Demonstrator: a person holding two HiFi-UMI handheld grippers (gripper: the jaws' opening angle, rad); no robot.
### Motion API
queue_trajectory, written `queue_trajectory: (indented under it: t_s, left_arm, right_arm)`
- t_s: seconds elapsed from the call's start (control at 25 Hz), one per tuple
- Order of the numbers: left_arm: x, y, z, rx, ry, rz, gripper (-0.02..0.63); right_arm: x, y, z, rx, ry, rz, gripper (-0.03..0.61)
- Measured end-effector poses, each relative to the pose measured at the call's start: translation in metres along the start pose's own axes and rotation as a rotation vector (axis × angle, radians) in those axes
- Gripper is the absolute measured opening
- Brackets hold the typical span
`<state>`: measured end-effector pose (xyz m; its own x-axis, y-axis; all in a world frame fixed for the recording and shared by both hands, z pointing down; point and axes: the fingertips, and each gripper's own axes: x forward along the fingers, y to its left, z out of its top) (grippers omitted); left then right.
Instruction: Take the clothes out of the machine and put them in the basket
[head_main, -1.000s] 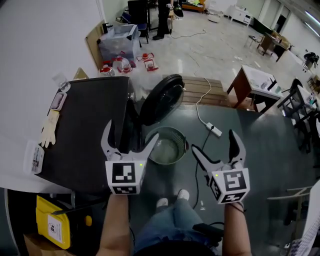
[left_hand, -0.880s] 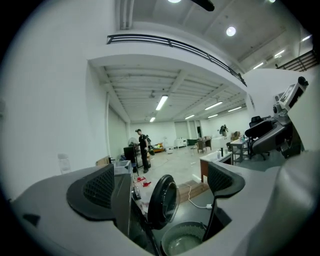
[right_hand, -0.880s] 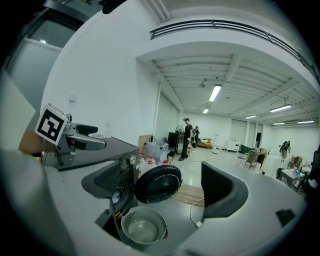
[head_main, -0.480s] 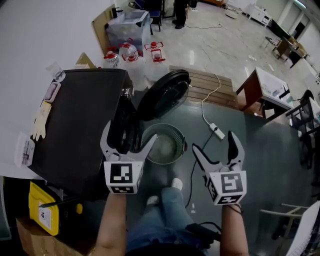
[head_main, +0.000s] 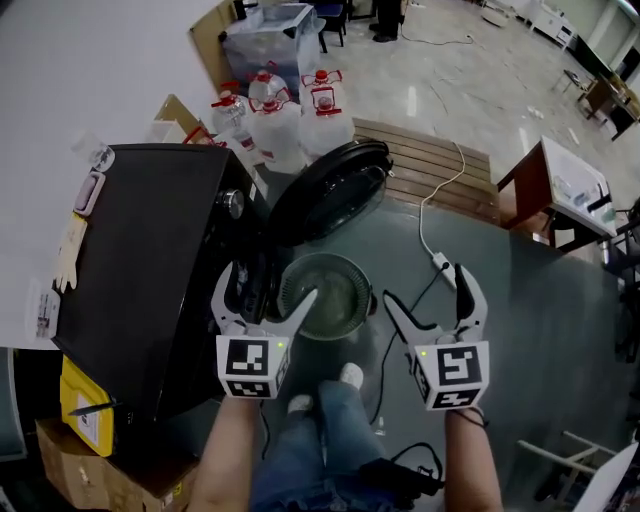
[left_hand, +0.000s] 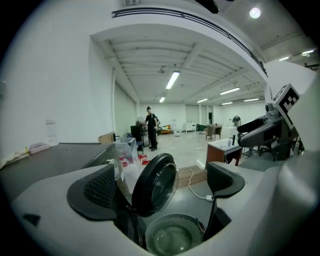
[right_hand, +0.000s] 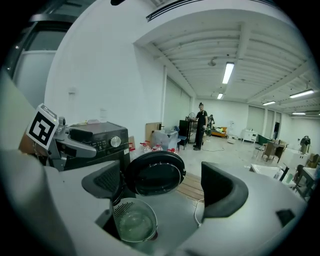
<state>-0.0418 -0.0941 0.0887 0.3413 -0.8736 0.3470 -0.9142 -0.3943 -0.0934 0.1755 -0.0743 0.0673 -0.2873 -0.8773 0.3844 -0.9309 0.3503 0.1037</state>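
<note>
Holding both claws out low over the dark floor, we have the left claw (head_main: 268, 285) spread wide with nothing in its grip. The right claw (head_main: 425, 285) has just closed a little, yet its jaws also stand wide apart with nothing between them.

The basket (head_main: 352, 268), a round grey mesh tub, stands on the floor just ahead of and below the left claw, and ahead and to the left of the right claw. It touches neither. We see no clothes in it.

The black machine (head_main: 150, 260) stands to the left of the left claw. Its round door (head_main: 330, 190) is swung open just beyond the basket, straight ahead of the left claw. The drum mouth, beside the left claw's left jaw, is dark, and we cannot tell whether clothes lie inside.

Well beyond the door stand several water jugs (head_main: 285, 120) with red caps. A wooden pallet (head_main: 430, 170) lies ahead of the right claw. A white power strip (head_main: 440, 262) on its cable lies just beyond that claw's tips.
</note>
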Motion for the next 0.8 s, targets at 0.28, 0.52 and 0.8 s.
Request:
queue_trajectory:
  t_s: [0.28, 0.52, 0.8]
  left_arm:
    - [0.037, -0.001, -0.034, -0.020, 0.065, 0.018, 0.555]
    - [0.053, 0.005, -0.085, -0.038, 0.111, 0.023, 0.555]
    - [0.065, 0.009, -0.153, -0.038, 0.174, -0.002, 0.555]
  right_arm:
    - [0.040, -0.016, -0.040, 0.050, 0.045, 0.027, 0.505]
    - [0.064, -0.003, -0.090, 0.119, 0.074, 0.041, 0.505]
    - [0.088, 0.024, -0.156, 0.133, 0.141, 0.079, 0.505]
